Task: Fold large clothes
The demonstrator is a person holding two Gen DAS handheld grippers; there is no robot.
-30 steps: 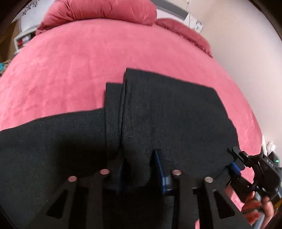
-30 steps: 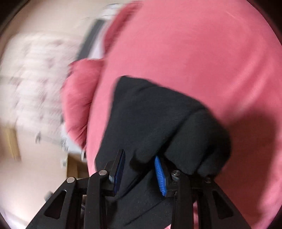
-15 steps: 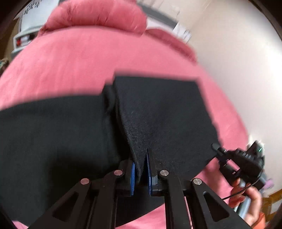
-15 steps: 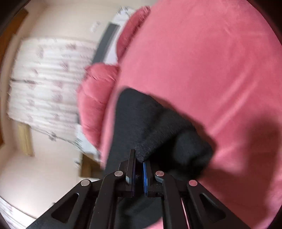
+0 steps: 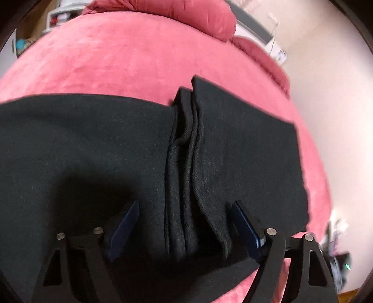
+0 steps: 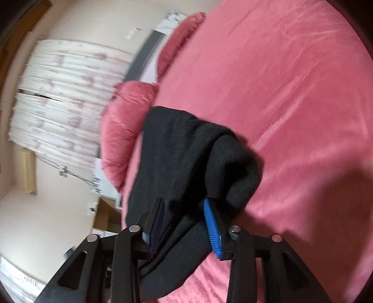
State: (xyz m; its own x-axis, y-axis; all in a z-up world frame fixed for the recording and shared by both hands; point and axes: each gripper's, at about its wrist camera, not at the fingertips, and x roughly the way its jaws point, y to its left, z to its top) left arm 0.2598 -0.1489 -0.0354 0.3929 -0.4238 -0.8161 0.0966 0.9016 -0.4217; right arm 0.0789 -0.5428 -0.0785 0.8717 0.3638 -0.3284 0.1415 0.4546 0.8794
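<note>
Left wrist view: the large black woollen garment (image 5: 98,149) lies spread across the pink plush bed cover (image 5: 130,56), which serves as the landmark here. One panel of the garment is already folded over onto the rest, and its edge forms a ridge of stacked layers (image 5: 184,163) running away from the camera toward the pink pillow (image 5: 177,14) at the head of the bed. The left gripper (image 5: 184,226) hovers at the near edge of the cover with its blue-padded fingers (image 5: 126,223) spread wide on either side of that ridge, clamping nothing.

Right wrist view: the right gripper (image 6: 186,223) sits above the cover's near edge beside a bunched, rolled end of the same garment (image 6: 209,163). Its jaws stand partly apart, with cloth lying between and draped over the blue pad (image 6: 213,230); they do not look pressed together, so I judge the cloth loose rather than pinched.

As a judgement of progress: at least one lengthwise fold looks made and laid down, and both grippers appear free of the cloth. The garment is wide and long against the cover, and the end near the right gripper is lumpy, so smoothing and further folds toward a compact stack seem left to do.
</note>
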